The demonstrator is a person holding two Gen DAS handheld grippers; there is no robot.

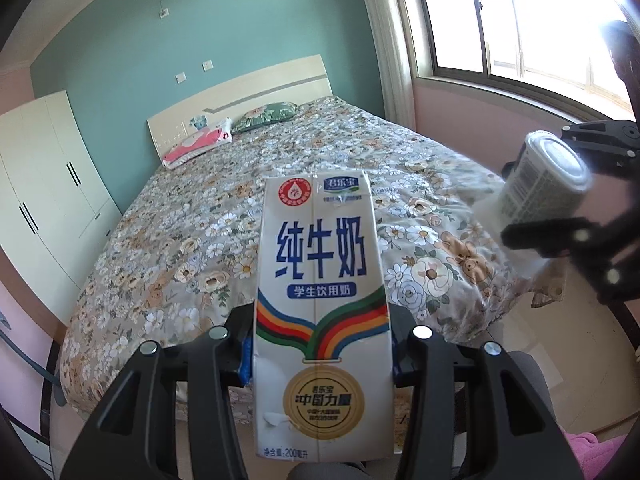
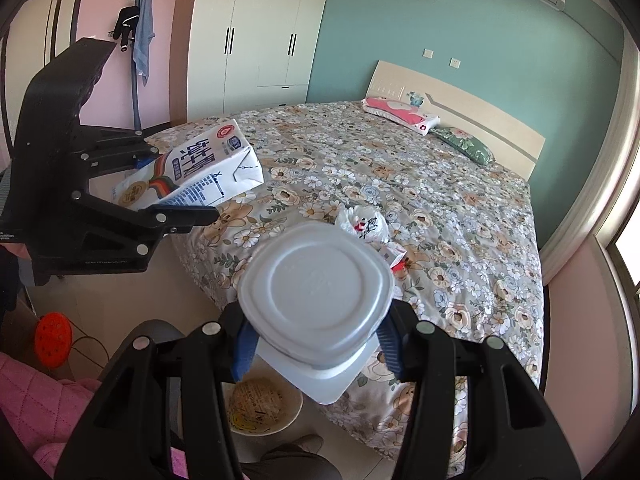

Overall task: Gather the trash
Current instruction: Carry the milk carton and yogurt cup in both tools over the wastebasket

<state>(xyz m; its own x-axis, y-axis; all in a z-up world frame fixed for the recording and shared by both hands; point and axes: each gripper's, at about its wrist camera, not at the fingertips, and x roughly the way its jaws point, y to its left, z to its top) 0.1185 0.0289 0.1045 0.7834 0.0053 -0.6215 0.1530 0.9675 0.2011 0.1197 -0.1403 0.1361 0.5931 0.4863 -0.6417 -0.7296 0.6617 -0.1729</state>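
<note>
A wide bed [image 2: 460,208] under a grey quilt printed with cream and tan flowers fills most of the room, its pale wooden headboard [image 1: 240,100] against the teal wall. A tall cream wardrobe [image 2: 256,36] with black handles stands beside it. Two pillows lie at the head end: a pink and white one [image 2: 400,114] and a green flowered one [image 2: 464,144].

Over the foot corner of the bed, the left gripper [image 1: 322,344] holds a white milk carton with blue lettering and rainbow stripes [image 1: 322,300]; its jaws are clamped on the carton's lower sides, and the carton is clear of the quilt. The right gripper [image 2: 316,340] is just beside it, jaws clamped on a white plastic yogurt cup [image 2: 316,288], the cup's base turned toward the camera, also held off the bed.

On the quilt near the foot edge, a crumpled white plastic wrapper with red and black print [image 2: 362,222] rests, and a small red and white scrap [image 2: 396,258] lies touching it. On the floor below the corner sits a round white bowl with a printed paper lid [image 2: 260,404].
</note>
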